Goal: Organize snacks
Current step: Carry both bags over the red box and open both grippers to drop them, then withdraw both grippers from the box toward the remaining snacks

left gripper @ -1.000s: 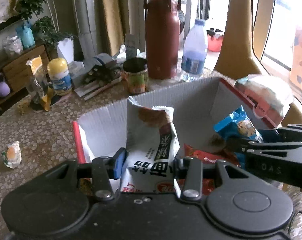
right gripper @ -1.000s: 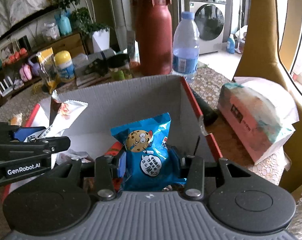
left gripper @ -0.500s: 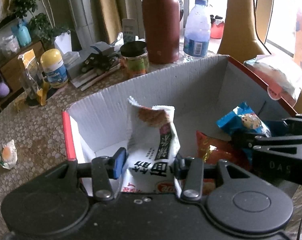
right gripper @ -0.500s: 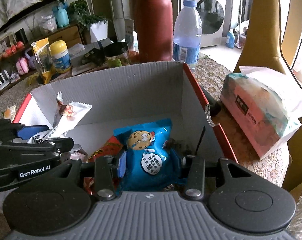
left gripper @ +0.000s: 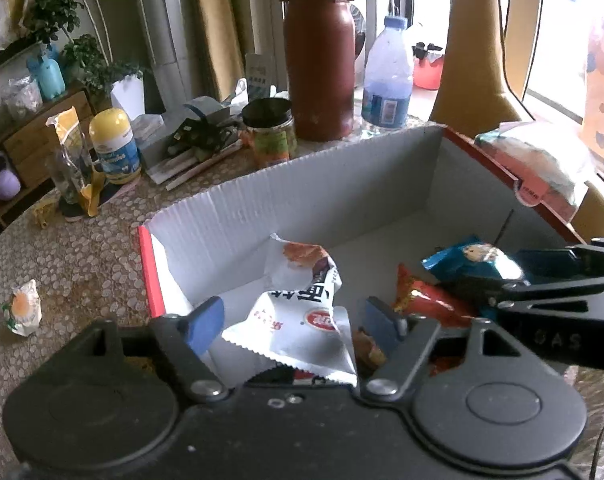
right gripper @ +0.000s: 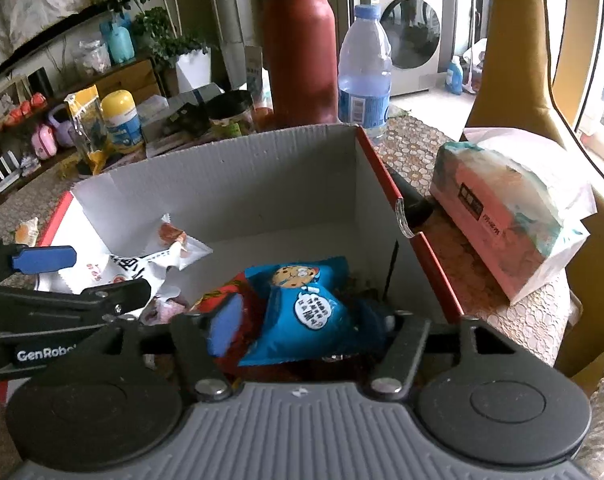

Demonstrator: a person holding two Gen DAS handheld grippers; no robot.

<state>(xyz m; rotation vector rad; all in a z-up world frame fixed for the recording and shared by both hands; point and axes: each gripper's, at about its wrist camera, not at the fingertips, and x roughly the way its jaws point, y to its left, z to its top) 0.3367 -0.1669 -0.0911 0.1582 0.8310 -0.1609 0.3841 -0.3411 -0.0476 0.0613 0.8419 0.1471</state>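
Observation:
A white-lined cardboard box with red edges (left gripper: pixel 238 216) (right gripper: pixel 262 184) sits on the table. My left gripper (left gripper: pixel 292 320) is open inside the box; a white snack packet (left gripper: pixel 302 304) (right gripper: pixel 142 264) lies loose between its spread fingers. My right gripper (right gripper: pixel 302 320) is open too, with a blue cookie packet (right gripper: pixel 306 308) (left gripper: pixel 470 258) lying between its fingers on a red snack bag (left gripper: pixel 426 300) (right gripper: pixel 238 300). Each gripper shows in the other's view.
A small wrapped snack (left gripper: pixel 22 308) lies on the table left of the box. Behind the box stand a brown flask (left gripper: pixel 318 60), a water bottle (left gripper: pixel 386 80), a jar (left gripper: pixel 268 132) and a yellow-lidded tub (left gripper: pixel 112 148). A tissue pack (right gripper: pixel 510 208) lies right of the box.
Both grippers lowered into the box and opened. The white packet dropped from the left gripper and slumped; the blue cookie packet was let go by the right gripper.

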